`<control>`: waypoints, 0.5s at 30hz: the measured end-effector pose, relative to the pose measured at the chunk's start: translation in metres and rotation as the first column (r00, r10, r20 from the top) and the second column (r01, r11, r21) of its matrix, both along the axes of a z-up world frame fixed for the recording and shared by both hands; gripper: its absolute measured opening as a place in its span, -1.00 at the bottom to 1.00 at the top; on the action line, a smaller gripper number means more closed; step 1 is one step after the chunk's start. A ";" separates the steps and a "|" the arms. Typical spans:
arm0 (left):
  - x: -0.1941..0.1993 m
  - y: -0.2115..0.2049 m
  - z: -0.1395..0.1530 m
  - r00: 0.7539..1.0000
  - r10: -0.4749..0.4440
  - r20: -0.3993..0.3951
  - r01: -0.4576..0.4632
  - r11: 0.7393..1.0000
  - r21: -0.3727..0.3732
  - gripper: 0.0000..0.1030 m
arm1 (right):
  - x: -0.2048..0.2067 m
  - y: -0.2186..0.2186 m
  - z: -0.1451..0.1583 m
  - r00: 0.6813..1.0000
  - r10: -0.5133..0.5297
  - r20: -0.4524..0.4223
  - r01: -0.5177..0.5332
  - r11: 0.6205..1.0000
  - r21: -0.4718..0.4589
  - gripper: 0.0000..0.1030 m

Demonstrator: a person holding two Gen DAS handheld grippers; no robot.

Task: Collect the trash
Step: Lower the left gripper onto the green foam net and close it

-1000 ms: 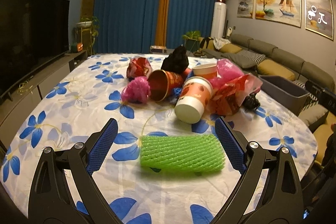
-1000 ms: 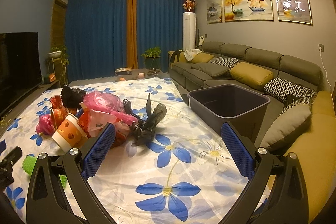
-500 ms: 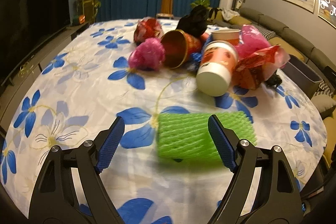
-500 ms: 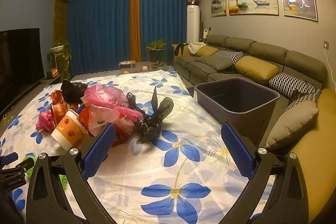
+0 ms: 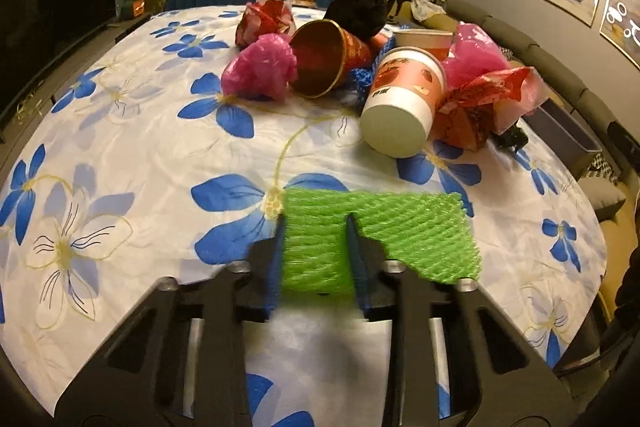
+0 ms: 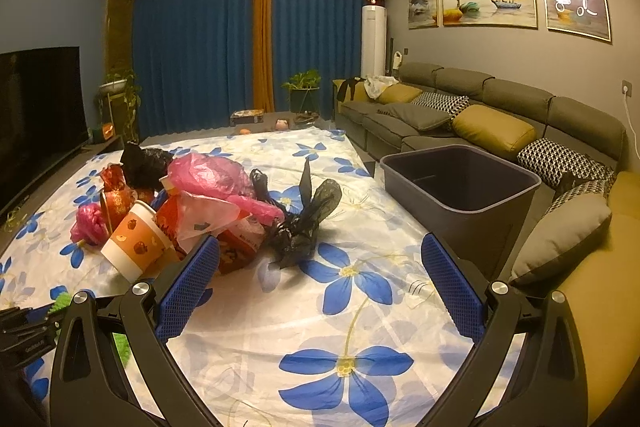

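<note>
A green foam net (image 5: 384, 231) lies on the flowered tablecloth (image 5: 132, 155). My left gripper (image 5: 316, 223) is shut on its left end, which bunches between the fingers. Beyond it lies a trash pile: a pink bag (image 5: 260, 67), an orange cup on its side (image 5: 324, 57), a paper cup (image 5: 404, 103), red and pink wrappers (image 5: 488, 95) and a black bag (image 5: 360, 7). My right gripper (image 6: 320, 279) is open and empty above the table. In its view the pile (image 6: 192, 203) is left and a dark bin (image 6: 460, 183) stands right.
A crumpled black bag (image 6: 304, 219) lies just ahead of the right gripper. A sofa with cushions (image 6: 480, 123) runs along the right, past the bin. A TV (image 6: 36, 107) stands on the left. The table edge is close on the right.
My left gripper has moved forward and down and closed on the left end of the green foam net. The right gripper has barely moved and stays open.
</note>
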State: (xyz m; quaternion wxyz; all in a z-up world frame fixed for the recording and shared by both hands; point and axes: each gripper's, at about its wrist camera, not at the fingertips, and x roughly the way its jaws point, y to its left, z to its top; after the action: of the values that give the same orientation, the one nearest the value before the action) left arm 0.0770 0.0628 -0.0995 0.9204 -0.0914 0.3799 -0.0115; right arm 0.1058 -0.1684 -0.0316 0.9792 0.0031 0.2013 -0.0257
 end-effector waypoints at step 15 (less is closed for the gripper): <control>-0.006 0.014 0.032 0.994 -0.009 0.106 0.021 0.993 -0.119 -0.90 | 0.034 0.035 0.002 0.983 0.174 -0.055 -0.171 0.984 0.052 0.55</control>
State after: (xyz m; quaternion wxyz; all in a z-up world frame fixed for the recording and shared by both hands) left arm 0.0705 0.0772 -0.0678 0.9319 -0.1427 0.3303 -0.0460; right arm 0.1398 -0.1331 -0.0300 0.9710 0.0077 0.2301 0.0637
